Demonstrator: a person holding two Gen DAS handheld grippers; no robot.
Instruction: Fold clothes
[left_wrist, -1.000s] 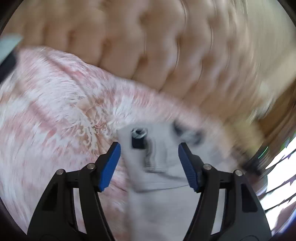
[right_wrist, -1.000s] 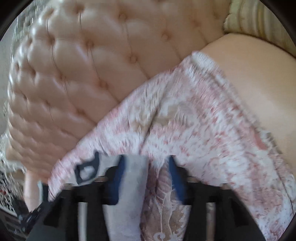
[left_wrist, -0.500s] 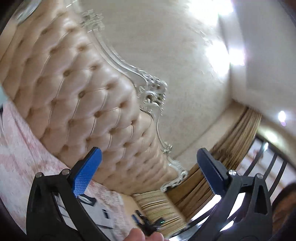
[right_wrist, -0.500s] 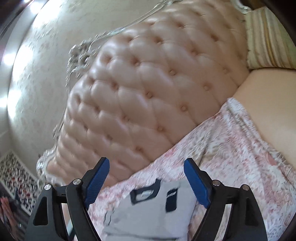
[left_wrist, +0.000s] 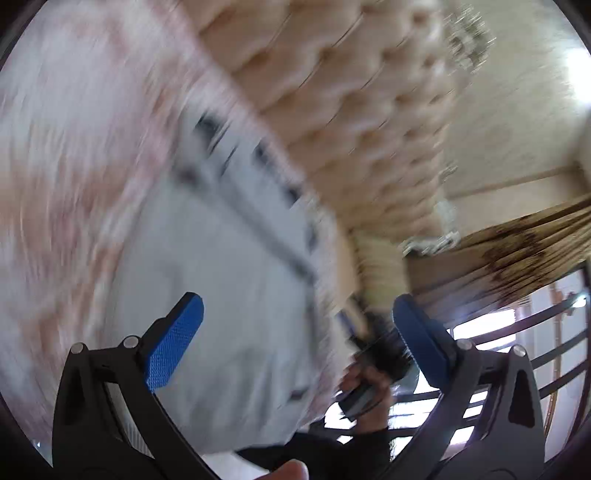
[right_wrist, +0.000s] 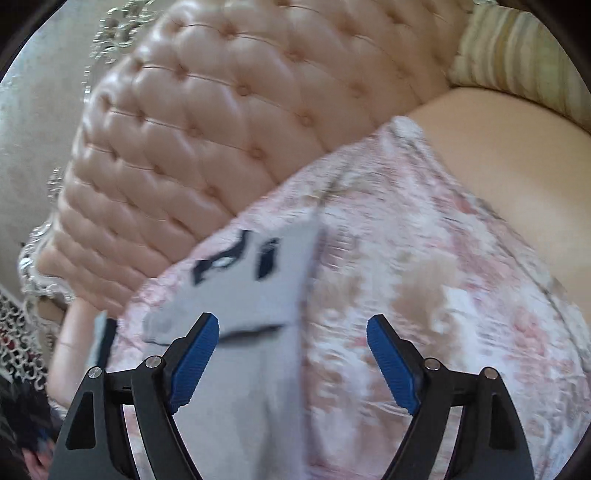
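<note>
I am holding my left tool (left_wrist: 295, 347) and right tool (right_wrist: 293, 363) wide apart, gripping nothing, above the grey garment (right_wrist: 255, 295) lying on the pink floral bedspread (right_wrist: 424, 295)

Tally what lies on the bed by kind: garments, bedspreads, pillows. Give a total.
Garments: 1, the grey garment with dark markings, lying on the bedspread.
Bedspreads: 1, the pink floral bedspread.
Pillows: 1, the striped pillow by the tufted headboard.
Total: 3.
Both views are blurred, so smaller items may be missed.
</note>
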